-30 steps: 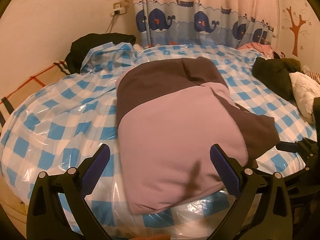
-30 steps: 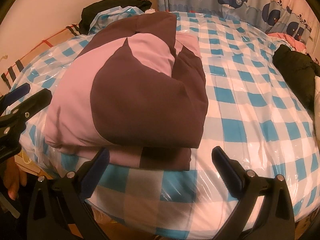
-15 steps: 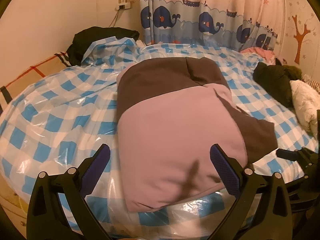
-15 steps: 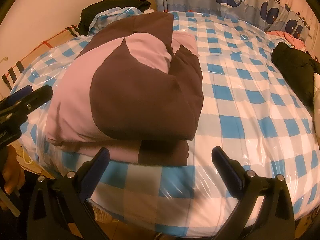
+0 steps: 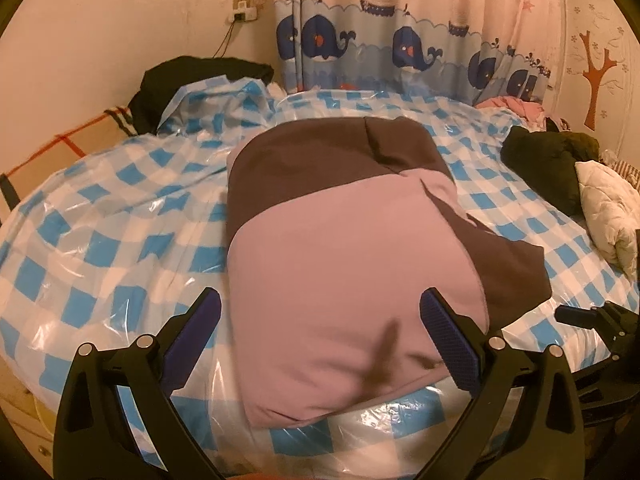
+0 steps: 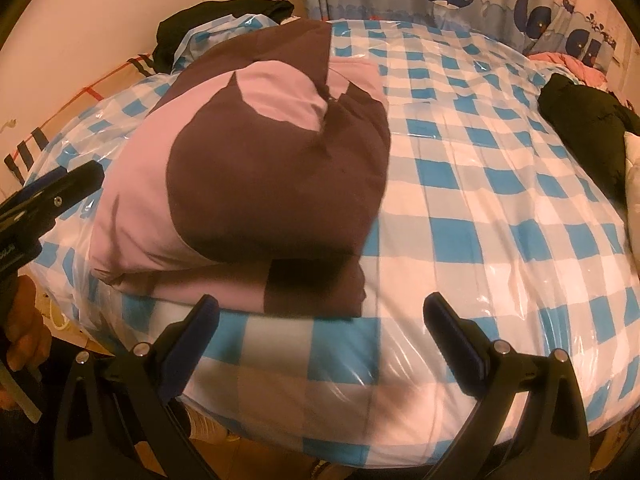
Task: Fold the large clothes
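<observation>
A folded pink and dark brown garment (image 5: 344,248) lies in a thick bundle on the bed covered in blue-and-white checked plastic (image 5: 100,240). It also shows in the right wrist view (image 6: 256,168). My left gripper (image 5: 320,340) is open and empty, hovering over the garment's near pink end. My right gripper (image 6: 320,344) is open and empty, just off the garment's near edge by the bed's front. The right gripper's tip shows in the left wrist view (image 5: 588,316), and the left gripper shows in the right wrist view (image 6: 44,200).
A black garment (image 5: 200,80) lies at the far left by the wall. A dark jacket (image 5: 548,164) and a white quilted piece (image 5: 608,208) lie at the right. Pink clothes (image 5: 516,106) sit by the whale curtain (image 5: 400,52).
Both grippers have drawn back and risen a little from the garment, which lies as before. Both stay open.
</observation>
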Demonstrator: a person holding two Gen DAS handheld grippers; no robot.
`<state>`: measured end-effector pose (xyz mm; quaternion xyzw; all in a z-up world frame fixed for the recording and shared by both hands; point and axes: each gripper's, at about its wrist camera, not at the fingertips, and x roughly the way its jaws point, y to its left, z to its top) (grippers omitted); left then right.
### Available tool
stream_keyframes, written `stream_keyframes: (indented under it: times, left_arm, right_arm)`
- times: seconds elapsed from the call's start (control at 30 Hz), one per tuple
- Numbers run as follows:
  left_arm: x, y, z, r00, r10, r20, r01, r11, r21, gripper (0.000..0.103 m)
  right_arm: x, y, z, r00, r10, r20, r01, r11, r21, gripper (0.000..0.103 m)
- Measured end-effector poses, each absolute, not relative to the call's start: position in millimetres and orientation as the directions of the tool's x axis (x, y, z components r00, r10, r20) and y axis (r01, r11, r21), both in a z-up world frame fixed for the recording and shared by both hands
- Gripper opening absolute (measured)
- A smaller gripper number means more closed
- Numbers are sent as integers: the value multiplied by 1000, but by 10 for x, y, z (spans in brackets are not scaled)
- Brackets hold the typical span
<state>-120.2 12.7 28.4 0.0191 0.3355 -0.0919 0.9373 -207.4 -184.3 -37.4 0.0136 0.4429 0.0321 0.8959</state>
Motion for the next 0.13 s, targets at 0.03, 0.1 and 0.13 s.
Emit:
stream_keyframes:
  times: [0.03, 0.1, 0.13]
  left_arm:
    - [-1195, 124, 278, 758, -152, -634, 182, 983, -18, 96]
    - [-1200, 114, 274, 761, -146, -633, 182, 983, -8, 96]
    - [-1205, 107, 272, 760, -148, -633, 184, 983, -8, 96]
  right_arm:
    - [-2082, -1859, -377, 605, 68, -793, -42, 998, 53, 98]
    - [-2094, -1891, -388, 603, 67, -795, -37, 998, 56, 98]
    - [-2097, -1895, -394, 601, 66, -796, -35, 998, 56, 98]
